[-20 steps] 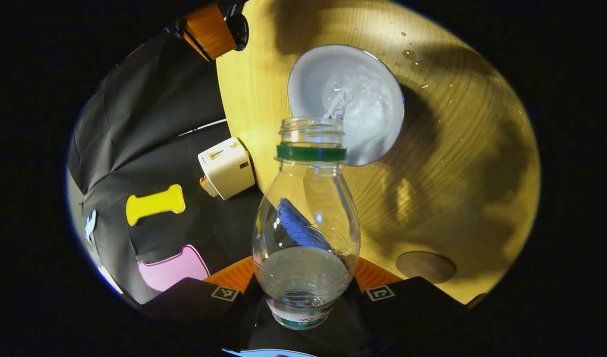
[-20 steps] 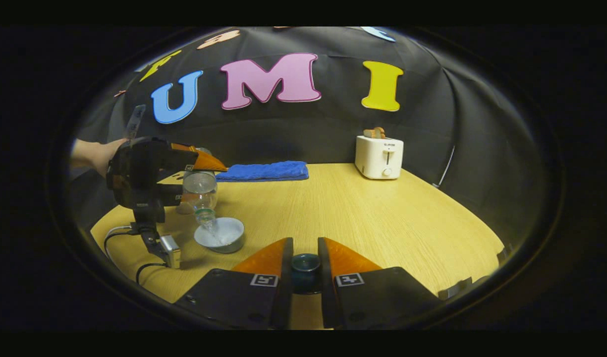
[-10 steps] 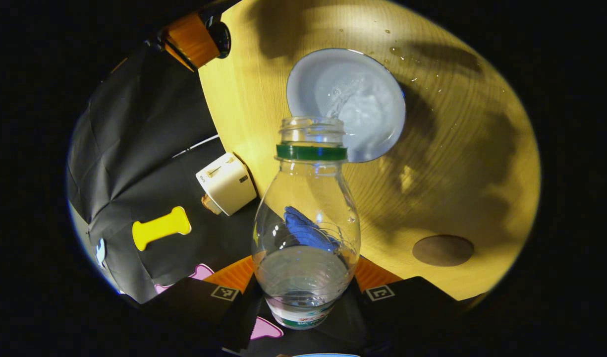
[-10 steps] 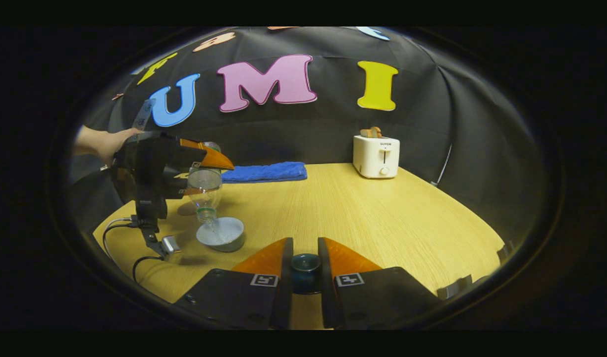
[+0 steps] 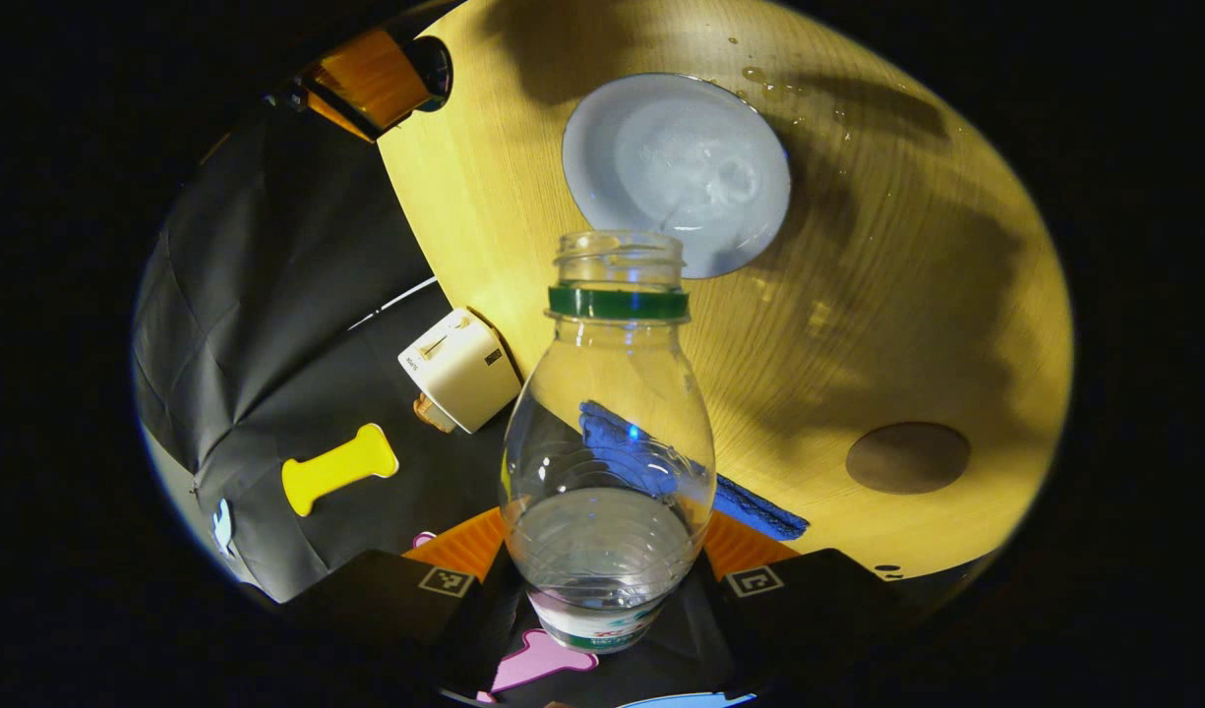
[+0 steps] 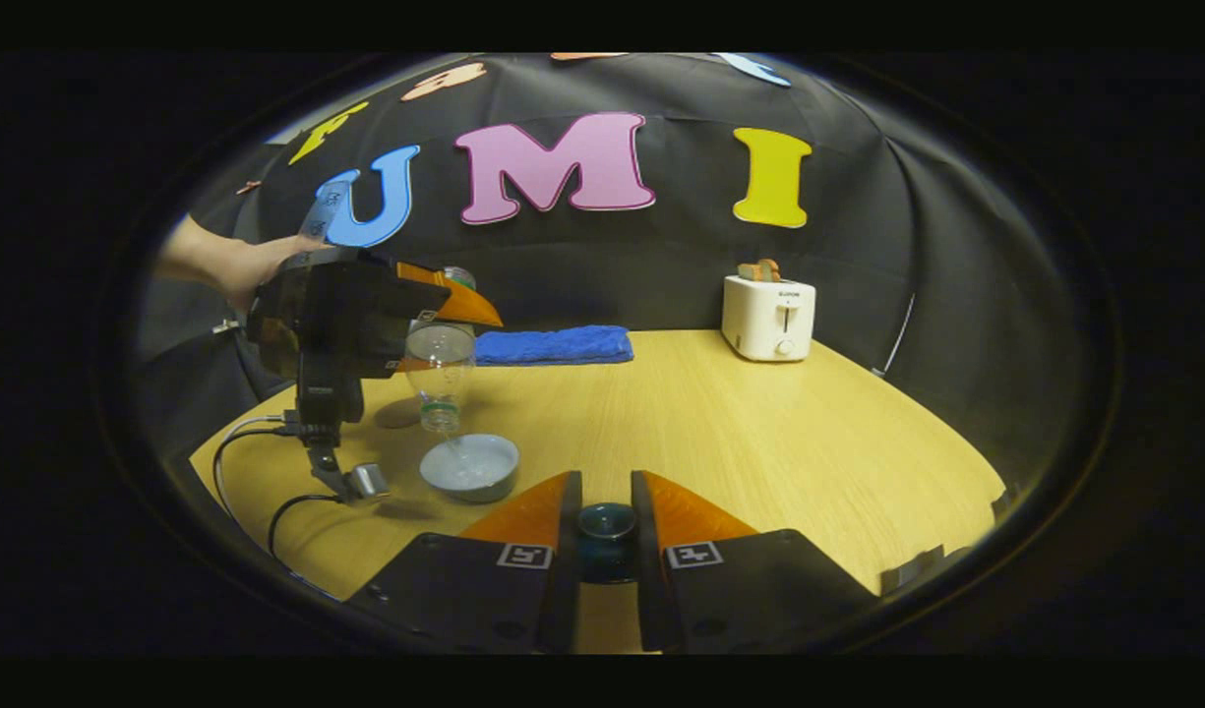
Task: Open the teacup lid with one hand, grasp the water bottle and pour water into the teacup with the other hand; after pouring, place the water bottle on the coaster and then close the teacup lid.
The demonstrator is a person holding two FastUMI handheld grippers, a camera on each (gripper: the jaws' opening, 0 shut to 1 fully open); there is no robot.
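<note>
The left hand-held gripper (image 5: 602, 580) is clamped on one bottle (image 5: 608, 442), tipped mouth-down over one cup (image 5: 677, 175) on the bench (image 5: 887, 295). The right hand-held gripper (image 6: 607, 531) pinches one lid (image 6: 607, 521). One coaster (image 5: 908, 457) lies near the cup.

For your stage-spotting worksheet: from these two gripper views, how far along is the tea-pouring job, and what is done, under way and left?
Done: the lid is off, pinched in the right gripper, and the teacup stands open. Under way: the left gripper tips the uncapped water bottle over the cup, which already holds water, though some remains in the bottle. Left: stand the bottle on the coaster, which is bare, then put the lid back.
</note>
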